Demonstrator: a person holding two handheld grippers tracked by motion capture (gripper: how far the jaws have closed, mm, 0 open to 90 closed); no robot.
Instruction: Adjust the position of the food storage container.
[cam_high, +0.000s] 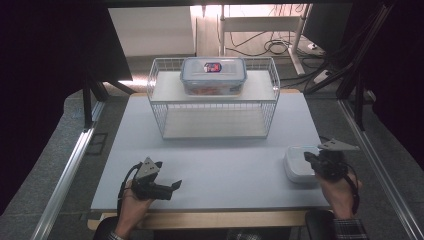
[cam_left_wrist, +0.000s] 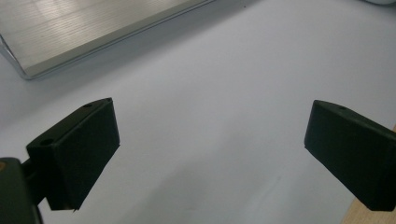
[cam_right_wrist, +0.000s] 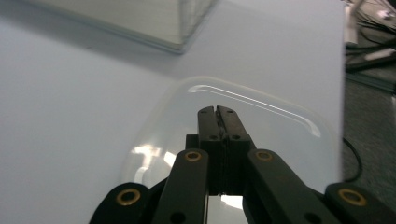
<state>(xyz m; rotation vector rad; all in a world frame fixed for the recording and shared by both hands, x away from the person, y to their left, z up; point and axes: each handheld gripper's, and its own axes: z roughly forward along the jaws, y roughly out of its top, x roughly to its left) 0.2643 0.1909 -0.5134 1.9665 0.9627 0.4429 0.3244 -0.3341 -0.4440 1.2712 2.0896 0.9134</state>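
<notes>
One translucent white container (cam_right_wrist: 261, 140) | rounded corners, glossy | right tool (cam_right_wrist: 218, 111) closed above

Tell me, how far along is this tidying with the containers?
Looks done: one lidded container sits on top of the wire rack. In hand: the right gripper, jaws shut with nothing between them, is over the white container. The left gripper waits open. Left, probably: grasping and moving the white container.

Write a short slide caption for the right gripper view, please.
Right gripper, jaws shut, above a white lid on the table.
</notes>
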